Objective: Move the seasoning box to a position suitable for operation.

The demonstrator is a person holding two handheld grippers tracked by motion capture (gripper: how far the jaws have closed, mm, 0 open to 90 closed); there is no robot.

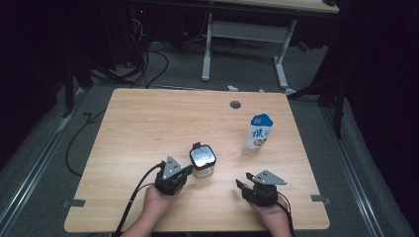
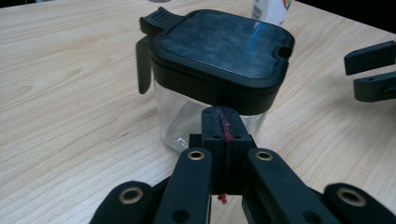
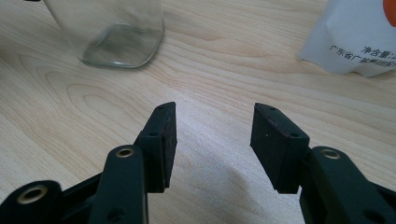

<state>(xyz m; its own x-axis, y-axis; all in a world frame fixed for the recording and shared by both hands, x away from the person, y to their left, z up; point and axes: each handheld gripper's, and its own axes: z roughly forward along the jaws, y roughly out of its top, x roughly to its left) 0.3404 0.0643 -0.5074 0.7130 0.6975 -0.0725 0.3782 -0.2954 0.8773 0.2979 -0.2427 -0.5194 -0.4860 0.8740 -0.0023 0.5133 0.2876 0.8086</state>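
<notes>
One glass jar (image 1: 203,161) with a black lid (image 2: 223,43) stands just ahead of the left gripper (image 1: 188,170), whose jaws are pressed together with nothing between them, its hand low on the table (image 1: 148,123). The right gripper (image 1: 243,185), jaws apart and empty, rests well right of the jar. One carton (image 1: 259,132) stands beyond it.

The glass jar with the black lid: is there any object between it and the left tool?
Nothing visible. The left tool, jaws shut, points at the glass jar with only bare table between them. The milk carton stands farther off, behind the jar.
</notes>
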